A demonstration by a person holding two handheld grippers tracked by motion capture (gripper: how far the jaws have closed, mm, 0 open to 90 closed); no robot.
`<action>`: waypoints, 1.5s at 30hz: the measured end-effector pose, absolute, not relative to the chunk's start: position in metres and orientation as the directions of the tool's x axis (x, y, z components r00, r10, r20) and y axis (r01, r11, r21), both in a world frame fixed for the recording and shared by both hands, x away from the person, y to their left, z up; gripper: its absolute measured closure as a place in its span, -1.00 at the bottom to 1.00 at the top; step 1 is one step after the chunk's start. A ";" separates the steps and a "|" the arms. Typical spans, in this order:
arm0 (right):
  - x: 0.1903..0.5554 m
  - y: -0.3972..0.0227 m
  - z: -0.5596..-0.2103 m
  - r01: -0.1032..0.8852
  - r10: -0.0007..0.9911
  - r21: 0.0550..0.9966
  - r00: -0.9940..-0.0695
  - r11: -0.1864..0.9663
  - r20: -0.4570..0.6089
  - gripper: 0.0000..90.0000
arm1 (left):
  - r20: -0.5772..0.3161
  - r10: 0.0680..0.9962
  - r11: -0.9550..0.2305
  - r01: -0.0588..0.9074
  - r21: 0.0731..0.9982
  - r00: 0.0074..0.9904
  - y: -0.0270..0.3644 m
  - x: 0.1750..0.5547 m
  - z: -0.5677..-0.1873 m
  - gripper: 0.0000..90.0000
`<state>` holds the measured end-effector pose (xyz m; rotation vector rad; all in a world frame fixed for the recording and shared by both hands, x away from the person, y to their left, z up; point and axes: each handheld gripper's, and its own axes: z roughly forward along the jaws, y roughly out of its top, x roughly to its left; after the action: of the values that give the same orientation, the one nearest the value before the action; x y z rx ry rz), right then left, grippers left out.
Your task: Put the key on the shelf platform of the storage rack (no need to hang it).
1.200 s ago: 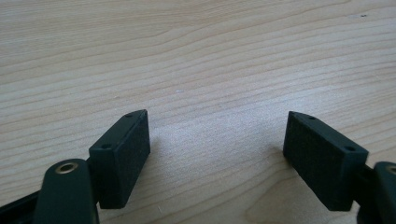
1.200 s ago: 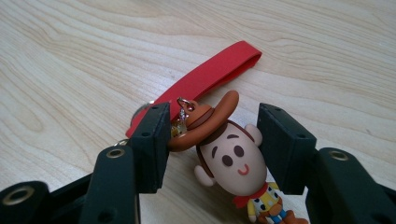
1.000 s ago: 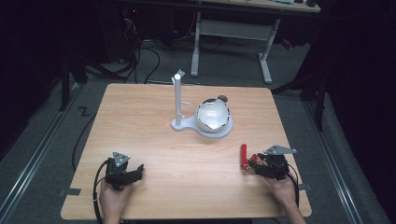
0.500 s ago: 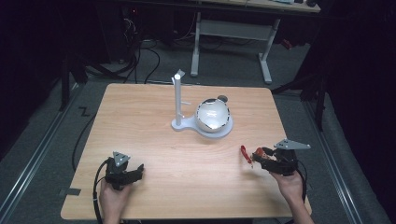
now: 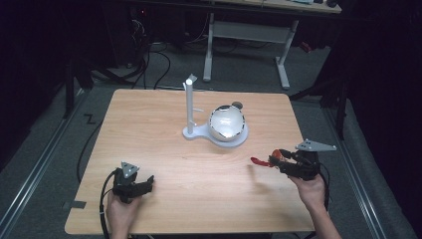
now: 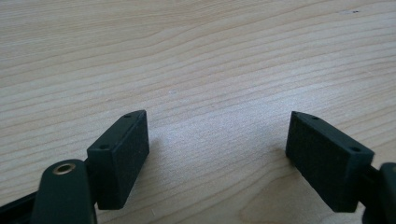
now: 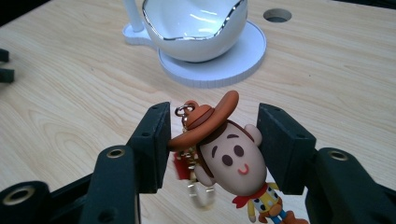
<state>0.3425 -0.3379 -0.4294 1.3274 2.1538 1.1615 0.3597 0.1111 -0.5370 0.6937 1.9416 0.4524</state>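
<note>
High view: right gripper (image 5: 276, 160) raised off the table (image 5: 164, 129) since a second ago, cowboy keychain (image 5: 263, 161) now carried clear of the wood, near the white bowl (image 5: 226, 122) and stand (image 5: 190, 107); pickup judged done. Left gripper view: left gripper (image 6: 217, 154) wide open, empty, parked low over the wood. Right gripper view: jaws closed on the keychain's head, hat tilted toward the bowl

Cowboy figure keychain (image 7: 229, 163), brown hat, red scarf, tilted, clamped between right gripper's (image 7: 212, 144) fingers above table.

White bowl (image 5: 227, 123) (silver-rimmed) on stand (image 5: 191, 130), wooden table (image 5: 164, 114).
</note>
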 end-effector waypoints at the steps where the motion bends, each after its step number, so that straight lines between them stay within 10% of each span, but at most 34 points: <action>1: 0.343 -0.338 -0.428 0.566 0.858 0.795 -0.499 0.218 0.120 0.04 | -0.682 0.642 0.766 0.274 0.581 -0.350 0.111 0.360 -0.537 -0.52; 45: 0.404 -0.313 -0.373 0.530 0.814 0.836 -0.542 0.139 0.208 0.04 | -0.695 0.615 0.788 0.256 0.560 -0.372 0.110 0.362 -0.536 -0.51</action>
<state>0.4043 -0.3133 -0.3735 1.3059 2.1243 1.3597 0.3619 0.1099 -0.5359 0.6551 1.9609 0.4435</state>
